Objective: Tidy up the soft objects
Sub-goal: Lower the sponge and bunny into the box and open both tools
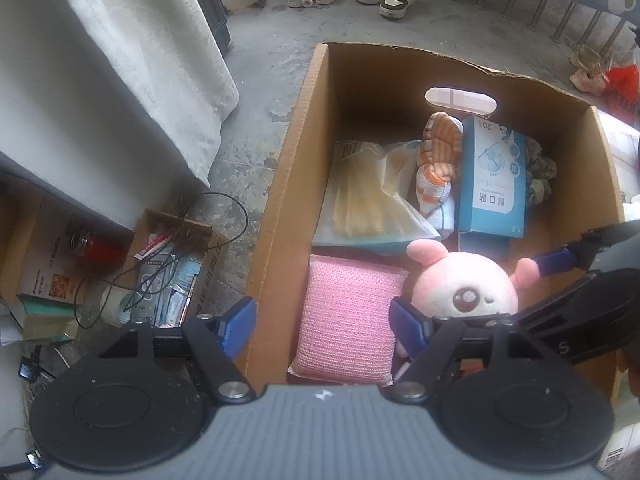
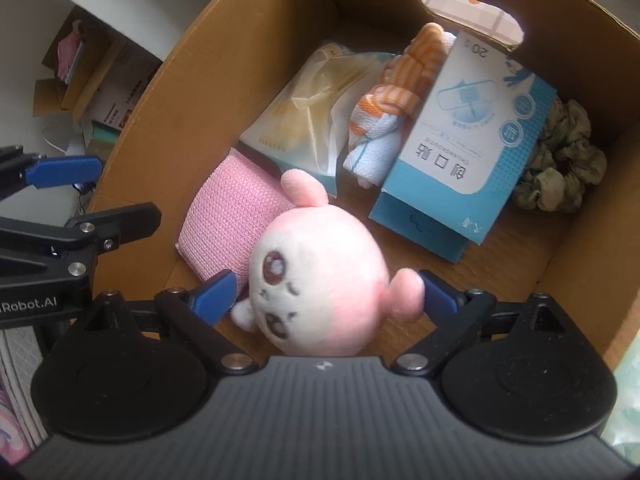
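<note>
Right claw point(image 2: 326, 298) released, jaws wide, one on each side of the pink plush toy point(image 2: 320, 276); contact at the ear cannot be confirmed. Left claw point(image 1: 326, 326) released, straddling the near left wall of the cardboard box point(image 1: 280, 184). Plush lies on the box floor at the near end, against a pink sponge point(image 1: 344, 320). Beyond: yellow packet point(image 1: 368, 196), striped cloth point(image 1: 438, 164), blue plaster box point(image 1: 492, 176), dark scrunchie point(image 2: 560, 168). Bare floor strip near right.
</note>
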